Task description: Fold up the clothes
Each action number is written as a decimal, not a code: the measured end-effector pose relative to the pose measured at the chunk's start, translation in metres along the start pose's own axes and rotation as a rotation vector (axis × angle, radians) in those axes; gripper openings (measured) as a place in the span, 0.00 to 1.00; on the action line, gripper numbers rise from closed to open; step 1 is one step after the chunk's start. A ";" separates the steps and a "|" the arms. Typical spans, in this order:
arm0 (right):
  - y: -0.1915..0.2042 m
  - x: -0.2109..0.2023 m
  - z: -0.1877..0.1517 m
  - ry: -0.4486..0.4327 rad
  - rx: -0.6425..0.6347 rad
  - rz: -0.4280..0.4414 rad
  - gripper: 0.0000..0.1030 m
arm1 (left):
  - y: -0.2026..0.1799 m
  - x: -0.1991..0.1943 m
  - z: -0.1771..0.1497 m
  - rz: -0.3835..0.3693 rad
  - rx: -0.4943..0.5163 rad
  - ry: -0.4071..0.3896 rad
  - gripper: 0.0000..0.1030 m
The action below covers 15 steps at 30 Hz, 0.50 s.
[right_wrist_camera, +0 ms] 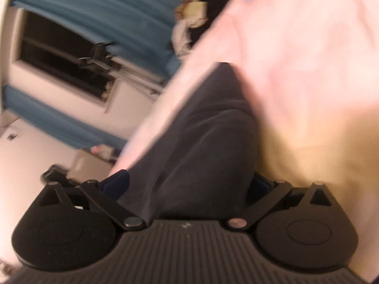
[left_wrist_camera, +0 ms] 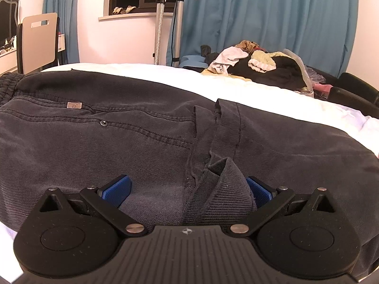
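Dark grey trousers (left_wrist_camera: 118, 137) lie spread across the white bed (left_wrist_camera: 272, 94), waistband at the far left, a leg hem folded over near the middle. My left gripper (left_wrist_camera: 187, 189) sits low over them with its blue pads (left_wrist_camera: 117, 190) wide apart; a raised fold of the hem (left_wrist_camera: 222, 189) stands between the jaws against the right pad. In the blurred, tilted right wrist view, my right gripper (right_wrist_camera: 187, 184) has its jaws wide apart with dark grey trouser fabric (right_wrist_camera: 196, 142) bunched between them over the white sheet (right_wrist_camera: 296, 71).
A pile of mixed clothes (left_wrist_camera: 255, 64) lies at the far right of the bed. Blue curtains (left_wrist_camera: 260, 11), a garment steamer pole (left_wrist_camera: 161, 23), a window and a white chair (left_wrist_camera: 39, 40) stand behind the bed.
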State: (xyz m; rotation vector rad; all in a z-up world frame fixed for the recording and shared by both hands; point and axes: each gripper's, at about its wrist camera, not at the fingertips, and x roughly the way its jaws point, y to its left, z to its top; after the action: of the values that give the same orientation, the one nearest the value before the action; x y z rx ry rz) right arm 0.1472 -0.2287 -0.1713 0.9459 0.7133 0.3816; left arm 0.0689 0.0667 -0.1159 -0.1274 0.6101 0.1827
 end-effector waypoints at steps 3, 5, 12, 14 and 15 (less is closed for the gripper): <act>0.020 0.006 -0.002 -0.036 -0.111 -0.094 0.52 | 0.002 -0.007 0.000 -0.014 0.004 -0.011 1.00; 0.031 -0.001 -0.004 -0.087 -0.145 -0.165 0.41 | 0.003 -0.019 0.002 -0.024 0.003 -0.034 1.00; 0.062 -0.037 -0.008 -0.244 -0.210 -0.123 0.24 | 0.018 -0.075 0.019 -0.012 -0.037 -0.212 1.00; 0.067 -0.049 -0.008 -0.280 -0.226 -0.095 0.24 | 0.019 -0.079 0.025 0.026 -0.042 -0.234 1.00; 0.072 -0.055 -0.006 -0.301 -0.237 -0.083 0.24 | 0.016 -0.076 0.026 0.042 -0.042 -0.223 1.00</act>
State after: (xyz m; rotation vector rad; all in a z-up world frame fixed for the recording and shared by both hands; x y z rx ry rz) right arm 0.1039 -0.2187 -0.0922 0.7262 0.4200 0.2375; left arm 0.0190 0.0770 -0.0516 -0.1323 0.3871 0.2469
